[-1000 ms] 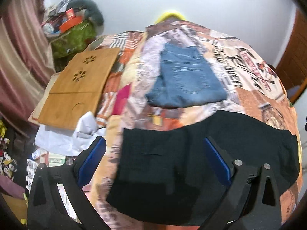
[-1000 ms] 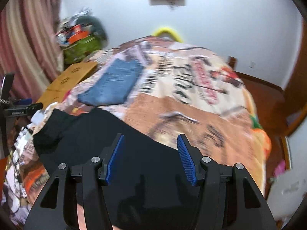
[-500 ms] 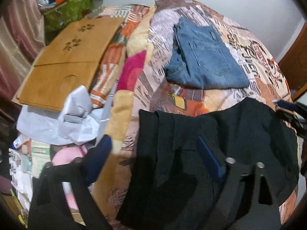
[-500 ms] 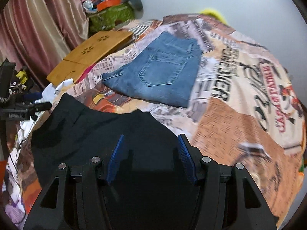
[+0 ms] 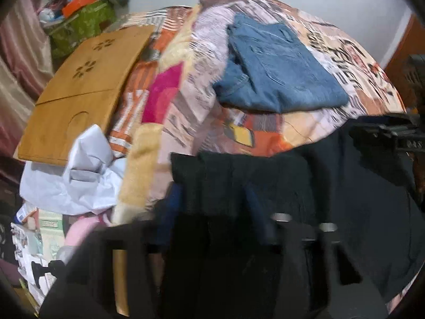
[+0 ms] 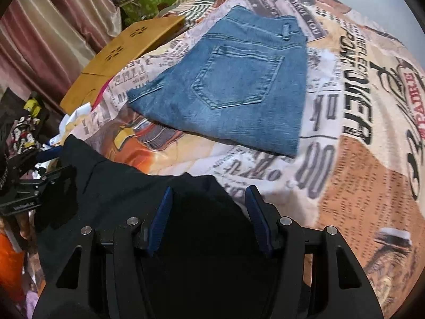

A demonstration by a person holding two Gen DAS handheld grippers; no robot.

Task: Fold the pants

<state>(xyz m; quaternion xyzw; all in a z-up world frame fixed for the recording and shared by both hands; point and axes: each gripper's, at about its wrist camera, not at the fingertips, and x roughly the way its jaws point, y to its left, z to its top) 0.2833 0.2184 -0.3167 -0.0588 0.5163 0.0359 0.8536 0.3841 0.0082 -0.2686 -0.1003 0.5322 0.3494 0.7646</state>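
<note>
Bedcover (image 6: 353,175) print reads "POWER" right of centre; left gripper (image 5: 215,210) has just been closing around the black pants (image 5: 332,199), grip unclear; right gripper (image 6: 209,212) half-open over them.

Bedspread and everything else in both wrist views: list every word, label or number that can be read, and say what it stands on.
"POWER", large dark letters on the bedspread.
"08", large numerals on the bedspread, nearer the right gripper.
"YOU", on a dark panel of the bedspread, beside the blue jeans.
Red lettering at the bedspread's right edge: cut off, unreadable.
Small newsprint columns: too small.
Label on the left gripper: blurred.
Left wrist view: all print blurred.
</note>
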